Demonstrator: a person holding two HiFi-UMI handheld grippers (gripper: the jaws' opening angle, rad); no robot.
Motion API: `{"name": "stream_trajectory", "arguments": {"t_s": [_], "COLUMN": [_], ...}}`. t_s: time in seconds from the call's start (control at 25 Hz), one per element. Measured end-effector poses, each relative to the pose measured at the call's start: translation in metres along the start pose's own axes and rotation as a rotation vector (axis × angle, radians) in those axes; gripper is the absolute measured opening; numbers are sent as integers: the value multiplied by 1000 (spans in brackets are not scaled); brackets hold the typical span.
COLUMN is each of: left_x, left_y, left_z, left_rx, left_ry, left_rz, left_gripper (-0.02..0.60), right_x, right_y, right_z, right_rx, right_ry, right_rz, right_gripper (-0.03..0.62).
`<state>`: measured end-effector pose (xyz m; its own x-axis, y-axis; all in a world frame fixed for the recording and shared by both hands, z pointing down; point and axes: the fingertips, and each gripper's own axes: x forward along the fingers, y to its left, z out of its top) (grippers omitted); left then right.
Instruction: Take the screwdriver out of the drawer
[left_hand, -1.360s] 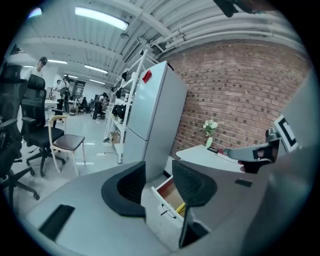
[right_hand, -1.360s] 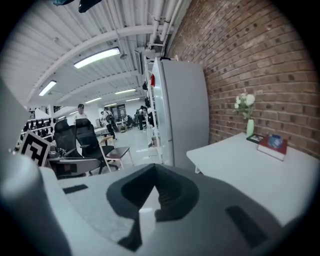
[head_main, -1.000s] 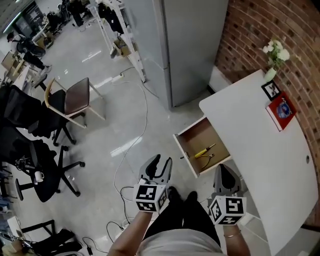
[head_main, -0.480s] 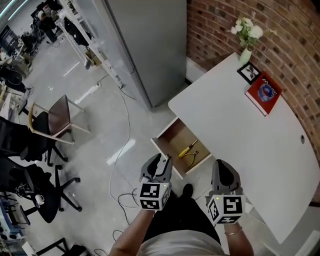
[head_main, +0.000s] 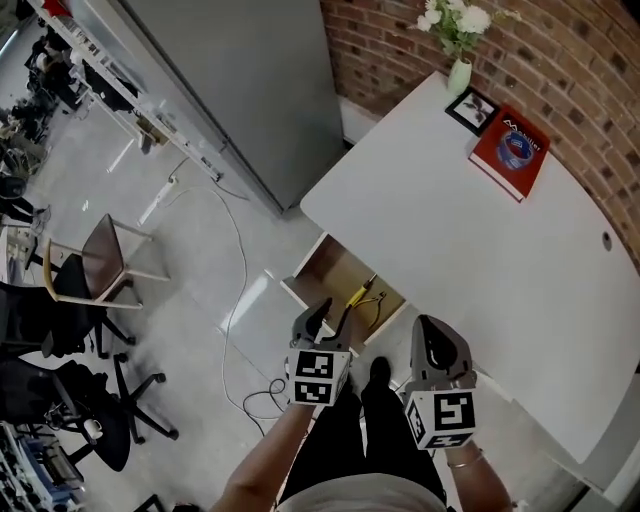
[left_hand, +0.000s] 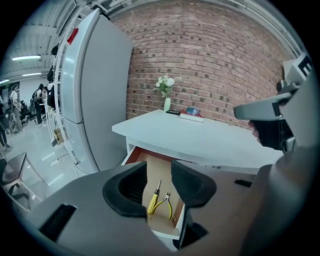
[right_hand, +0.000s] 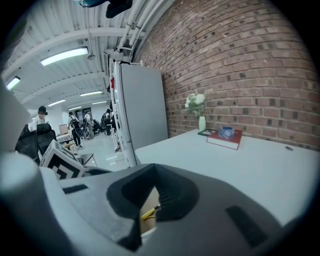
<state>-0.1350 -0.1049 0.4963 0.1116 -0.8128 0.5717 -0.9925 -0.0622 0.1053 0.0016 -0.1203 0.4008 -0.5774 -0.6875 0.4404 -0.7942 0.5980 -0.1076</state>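
The wooden drawer (head_main: 325, 265) stands pulled out from under the white desk (head_main: 480, 230). In it lie a yellow-handled screwdriver (head_main: 358, 291) and yellow-handled pliers (head_main: 373, 304). My left gripper (head_main: 326, 319) hovers open at the drawer's front edge, nothing between its fingers. In the left gripper view the screwdriver (left_hand: 154, 196) and pliers (left_hand: 168, 202) show through the gap of the left gripper (left_hand: 160, 186). My right gripper (head_main: 430, 340) is shut and empty, right of the drawer at the desk's edge. In the right gripper view, a sliver of the screwdriver handle (right_hand: 148, 213) shows past the right gripper (right_hand: 150, 200).
On the desk's far side by the brick wall are a red book (head_main: 510, 152), a small picture frame (head_main: 472, 110) and a vase of white flowers (head_main: 458, 72). A grey cabinet (head_main: 240, 90) stands left of the desk. A cable (head_main: 238, 300) and a chair (head_main: 100, 255) are on the floor.
The view has swung toward the desk. Both grippers have come closer to the open drawer; the left one now reaches its front edge. Jaw states look unchanged.
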Motion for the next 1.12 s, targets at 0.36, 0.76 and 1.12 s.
{"name": "stream_trajectory", "arguments": {"t_s": [0.36,0.76,1.12], "left_x": [51,101,136], "left_y": [-11,-14,-10], "left_z": [-41,-85,-109], "left_rx": [108,189,285], "left_ry": [119,217,310], "left_rz": [-101,-159,-183], "left_gripper": [147,149,150], "right_x": [0,4,9], "right_y": [1,5,10], "right_z": [-40,-91,-124], "right_rx": [33,94,150], "right_ry": [29,79,91], "right_rz": [-55,-109,-150], "right_gripper": [2,2,2]}}
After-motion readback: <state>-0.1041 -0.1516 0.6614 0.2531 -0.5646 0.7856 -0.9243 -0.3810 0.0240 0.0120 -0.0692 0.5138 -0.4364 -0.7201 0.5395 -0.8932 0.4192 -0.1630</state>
